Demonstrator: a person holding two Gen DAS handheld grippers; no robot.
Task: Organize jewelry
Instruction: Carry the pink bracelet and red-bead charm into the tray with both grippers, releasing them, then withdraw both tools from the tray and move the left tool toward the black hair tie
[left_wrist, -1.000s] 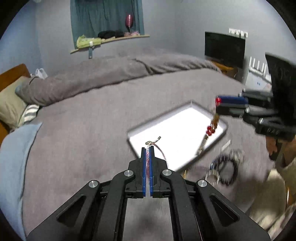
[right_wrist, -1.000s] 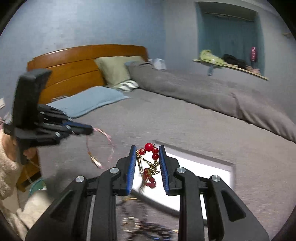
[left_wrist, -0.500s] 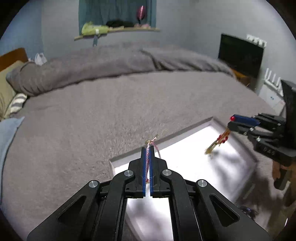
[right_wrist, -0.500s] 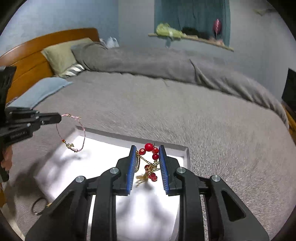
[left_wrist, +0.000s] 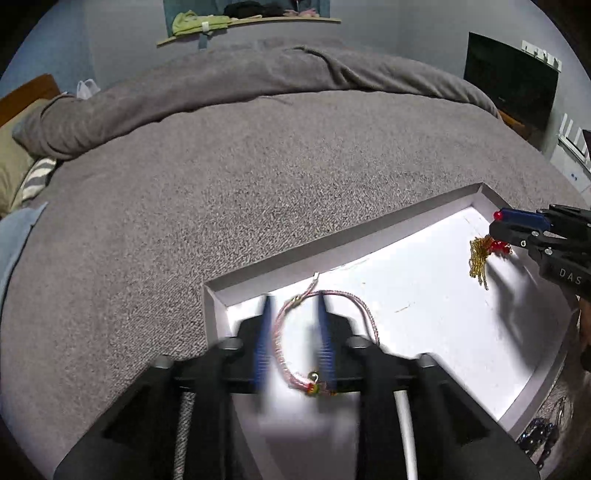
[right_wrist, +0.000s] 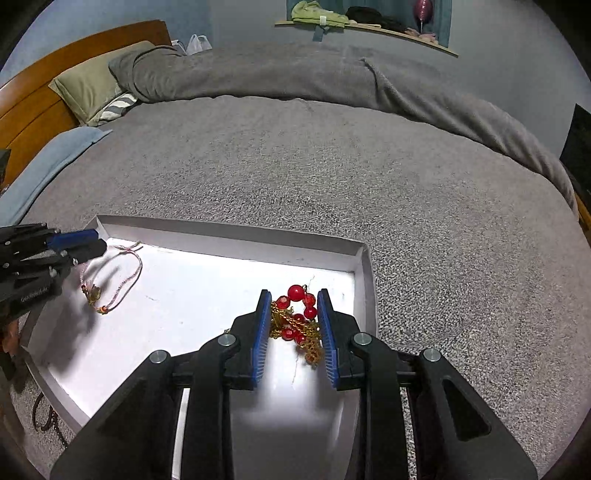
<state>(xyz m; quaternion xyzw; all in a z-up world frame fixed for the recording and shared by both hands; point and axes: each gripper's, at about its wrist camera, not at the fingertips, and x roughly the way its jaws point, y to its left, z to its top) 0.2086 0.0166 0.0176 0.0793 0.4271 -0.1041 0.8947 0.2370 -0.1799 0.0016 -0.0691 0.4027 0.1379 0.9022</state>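
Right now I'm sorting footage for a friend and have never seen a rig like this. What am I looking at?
There is no robot here. A person holds a two-finger gripper in each hand, and each one carries a wide-angle camera that looks forward along its fingers. That gives two pictures, one from each hand, and each also catches the other gripper at its edge.

A shallow white tray lies on a grey bed. The left gripper is open and blurred. A pink cord bracelet lies in the tray between its fingers. The right gripper holds a bunch of red beads on gold chain over the tray's other end. Some darker jewelry lies on the bed beside the tray.
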